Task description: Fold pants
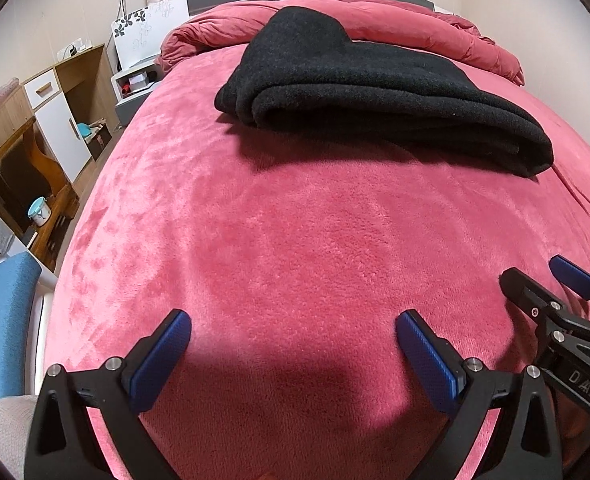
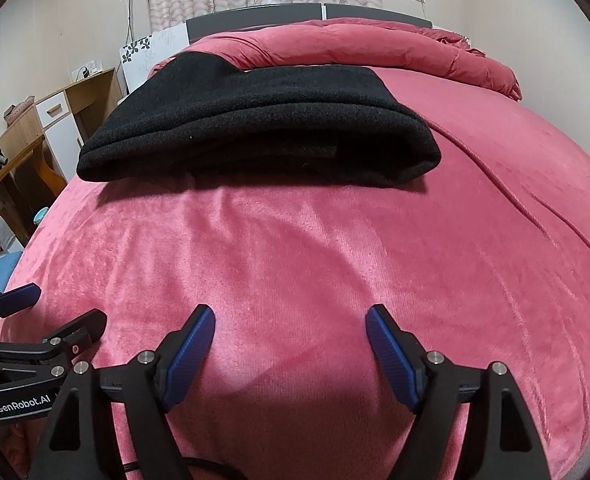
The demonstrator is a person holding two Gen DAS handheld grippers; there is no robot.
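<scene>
A: Left tool point(image 1: 293, 322)?
B: Jaws spread, empty, low centre above the pink bed point(image 1: 295, 240).
A: Pants point(image 1: 375, 92)?
B: Black, folded, upper centre. Right tool point(image 1: 535, 276) at lower right edge.

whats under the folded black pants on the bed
The folded black pants lie on the pink fleece blanket that covers the bed, and the blanket shows all around them. The patch directly beneath is hidden by the fabric, as is anything between the folded layers.
</scene>
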